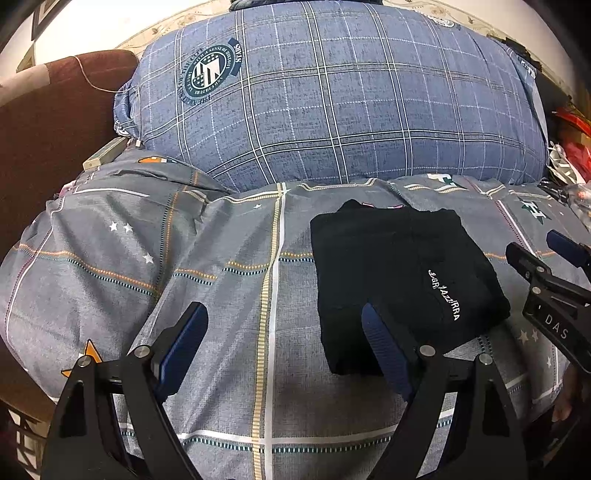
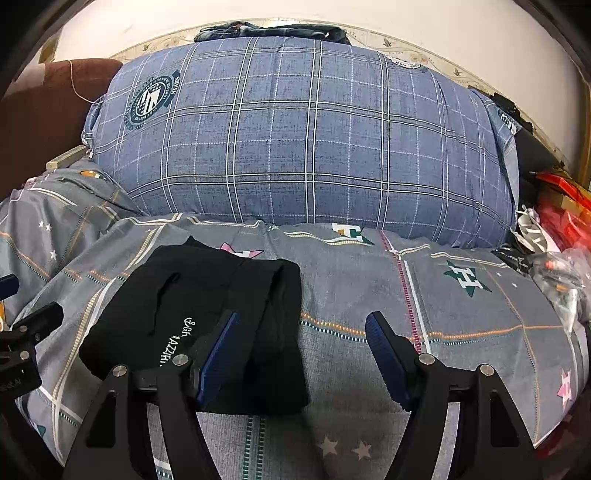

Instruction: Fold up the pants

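Observation:
Black pants (image 1: 391, 269) with white lettering lie folded into a compact rectangle on the grey patterned bedspread (image 1: 184, 258). My left gripper (image 1: 284, 317) hangs open above the spread, its right finger (image 1: 384, 350) over the near-left corner of the pants, nothing pinched. In the right wrist view the same pants (image 2: 207, 310) sit left of centre. My right gripper (image 2: 301, 328) is open too, its left finger (image 2: 218, 354) over the near edge of the pants, its right finger over bare spread. The right gripper's tip (image 1: 532, 269) shows at the right edge of the left view.
A big blue checked pillow (image 1: 332, 99) fills the back of the bed. A brown upholstered piece (image 1: 44, 122) stands at the left. Red packaging and clutter (image 2: 561, 218) lie off the bed's right side. Dark clothing (image 2: 273, 31) rests on top behind the pillow.

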`<action>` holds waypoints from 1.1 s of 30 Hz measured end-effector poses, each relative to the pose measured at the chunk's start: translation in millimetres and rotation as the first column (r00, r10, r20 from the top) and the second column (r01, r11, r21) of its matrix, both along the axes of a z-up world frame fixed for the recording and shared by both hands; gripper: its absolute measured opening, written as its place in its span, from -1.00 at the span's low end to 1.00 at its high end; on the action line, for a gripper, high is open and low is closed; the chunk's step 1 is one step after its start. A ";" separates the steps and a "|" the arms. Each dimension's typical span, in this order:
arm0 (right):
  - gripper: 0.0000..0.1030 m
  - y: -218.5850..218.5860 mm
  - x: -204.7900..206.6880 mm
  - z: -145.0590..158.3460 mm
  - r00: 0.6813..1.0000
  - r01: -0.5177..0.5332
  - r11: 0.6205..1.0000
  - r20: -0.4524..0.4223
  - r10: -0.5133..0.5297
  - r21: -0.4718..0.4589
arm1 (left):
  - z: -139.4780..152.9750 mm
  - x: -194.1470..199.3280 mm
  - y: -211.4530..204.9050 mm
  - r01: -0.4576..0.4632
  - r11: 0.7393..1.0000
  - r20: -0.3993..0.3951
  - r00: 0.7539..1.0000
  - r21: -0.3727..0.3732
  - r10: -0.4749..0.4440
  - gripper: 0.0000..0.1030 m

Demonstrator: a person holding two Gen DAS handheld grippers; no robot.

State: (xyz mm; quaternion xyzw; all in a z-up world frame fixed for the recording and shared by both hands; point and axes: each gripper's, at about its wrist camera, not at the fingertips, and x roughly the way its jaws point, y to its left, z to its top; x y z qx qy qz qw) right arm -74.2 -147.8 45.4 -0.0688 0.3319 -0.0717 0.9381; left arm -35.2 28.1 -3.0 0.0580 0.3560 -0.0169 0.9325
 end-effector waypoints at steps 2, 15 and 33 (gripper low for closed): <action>0.41 -0.7 1.0 -1.3 1.000 0.001 1.000 -0.001 -0.001 0.002 | -1.3 0.7 -0.4 -0.001 1.000 0.000 1.000 0.003 0.001 0.68; 0.41 -1.1 8.2 -13.2 1.000 -0.006 1.000 -0.021 0.006 0.006 | -16.4 8.8 1.9 -0.019 1.000 -0.029 0.999 0.017 0.019 0.68; 0.40 -6.2 14.2 -21.8 0.999 -0.007 1.000 -0.037 0.007 0.019 | -22.3 16.5 -1.2 -0.024 0.999 -0.042 0.999 0.041 0.025 0.68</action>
